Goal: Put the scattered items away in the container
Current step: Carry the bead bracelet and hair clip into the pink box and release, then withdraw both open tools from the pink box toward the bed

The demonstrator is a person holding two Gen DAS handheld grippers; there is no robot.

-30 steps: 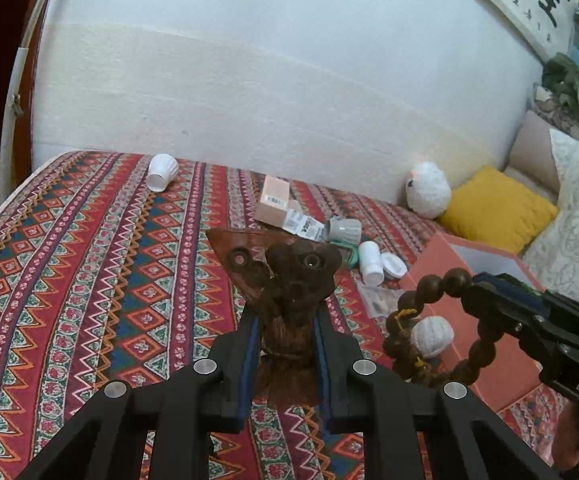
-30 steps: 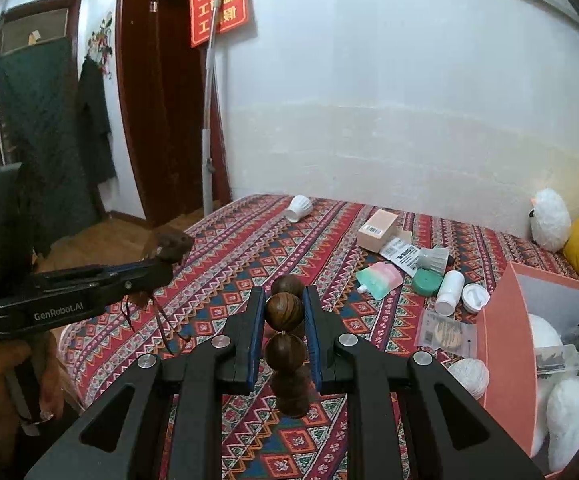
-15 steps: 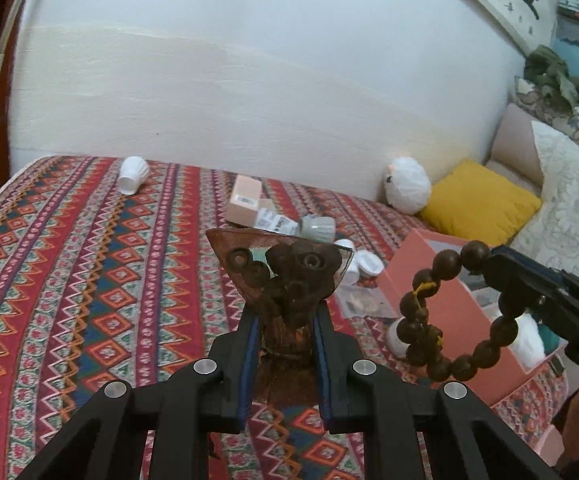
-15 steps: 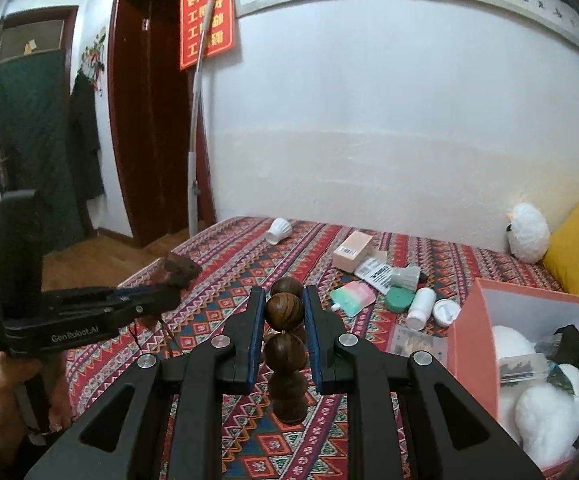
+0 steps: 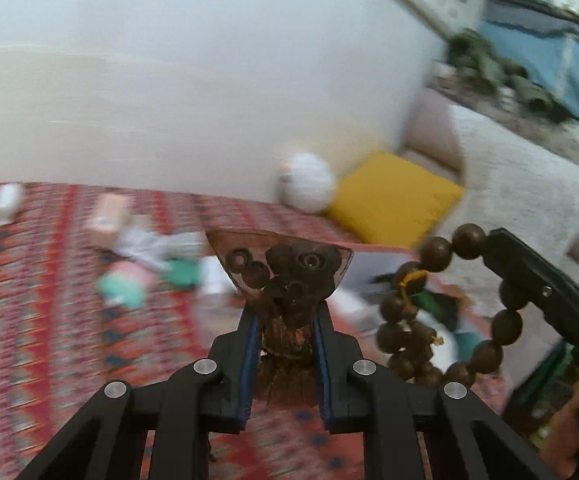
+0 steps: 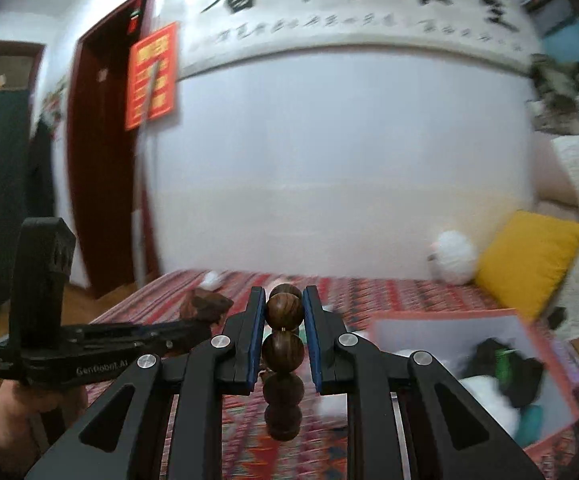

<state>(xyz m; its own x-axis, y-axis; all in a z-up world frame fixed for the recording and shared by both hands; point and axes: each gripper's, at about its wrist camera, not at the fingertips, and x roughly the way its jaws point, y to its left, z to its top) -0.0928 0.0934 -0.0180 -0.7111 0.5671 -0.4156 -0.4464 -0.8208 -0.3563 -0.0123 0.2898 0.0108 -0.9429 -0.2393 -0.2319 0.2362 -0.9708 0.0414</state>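
My left gripper point(image 5: 285, 322) is shut on a dark brown carved wooden piece point(image 5: 285, 276), held in the air over the patterned bedspread point(image 5: 41, 320). My right gripper point(image 6: 283, 312) is shut on a wooden bead bracelet point(image 6: 283, 346), whose loop point(image 5: 441, 312) hangs at the right of the left wrist view. The salmon-pink container point(image 6: 489, 316) lies low on the right, with white fluffy and dark items inside; it sits just behind both held things. In the right wrist view the left gripper point(image 6: 205, 308) shows at the left with its carved piece.
Several items lie scattered on the bed: a pink and green pouch point(image 5: 123, 284), a small carton point(image 5: 105, 220), a white cup point(image 5: 5, 200). A white plush point(image 5: 305, 180) and a yellow cushion point(image 5: 393, 196) rest against the wall. A hand point(image 6: 13, 420) holds the left gripper.
Both grippers have swung right and upward with their loads; the container is now closer and more central, and the views are blurred by motion.
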